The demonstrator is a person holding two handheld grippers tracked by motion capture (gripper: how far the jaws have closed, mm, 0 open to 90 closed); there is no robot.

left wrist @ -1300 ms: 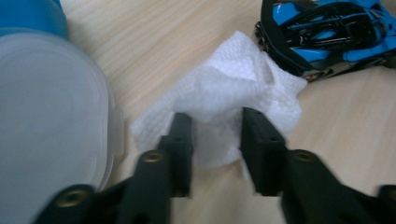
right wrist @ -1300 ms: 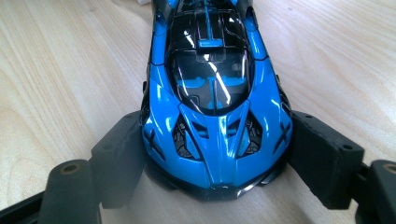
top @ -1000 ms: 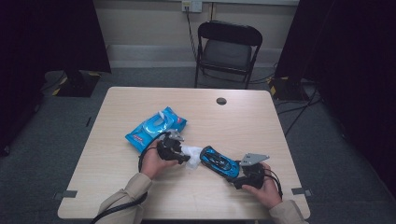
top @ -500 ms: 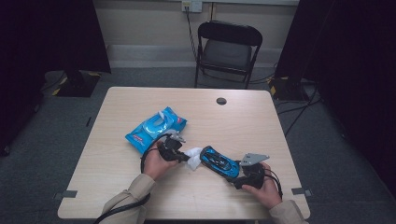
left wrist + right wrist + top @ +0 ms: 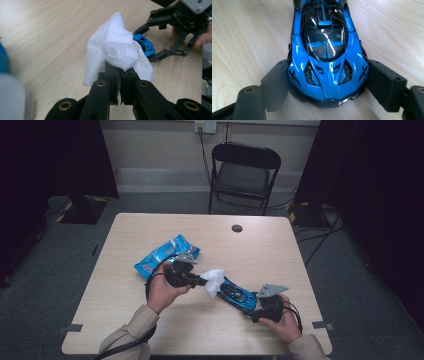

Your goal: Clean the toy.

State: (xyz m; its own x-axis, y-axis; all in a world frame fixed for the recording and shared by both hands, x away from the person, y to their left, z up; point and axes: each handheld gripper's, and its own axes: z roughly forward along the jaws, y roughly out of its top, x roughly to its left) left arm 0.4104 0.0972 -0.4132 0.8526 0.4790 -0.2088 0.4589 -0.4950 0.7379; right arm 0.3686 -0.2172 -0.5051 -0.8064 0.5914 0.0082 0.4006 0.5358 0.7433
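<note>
White wipe (image 5: 214,281) sits at centre of the high view, crumpled, pinched at its lower edge by the left gripper (image 5: 202,281), jaws clenched tight on it. In the left gripper view the wipe (image 5: 117,53) bunches up above the closed black jaws, centre frame, hanging clear of the table (image 5: 50,37). The jaws have just been closing, wipe between them.

Just right of the wipe in the high view: blue toy car (image 5: 237,295), lying diagonally on the table (image 5: 280,250), near end of it touching or right beside the wipe, can't tell which. The right gripper (image 5: 256,306) grasps the car at its lower-right end, jaws wide around the body. In the right gripper view the car (image 5: 328,57) fills centre frame, pads pressed on both flanks, wheels on the wood.

Left hand (image 5: 162,292) lower left of centre, right hand (image 5: 285,320) lower right, tan sleeves coming in from the bottom edge.

Blue wipes packet (image 5: 162,254) lies flat upper left of the left gripper, near it. Small dark round hole (image 5: 237,228) in the tabletop, upper centre. Black folding chair (image 5: 243,175) beyond the table's far edge, top centre.
</note>
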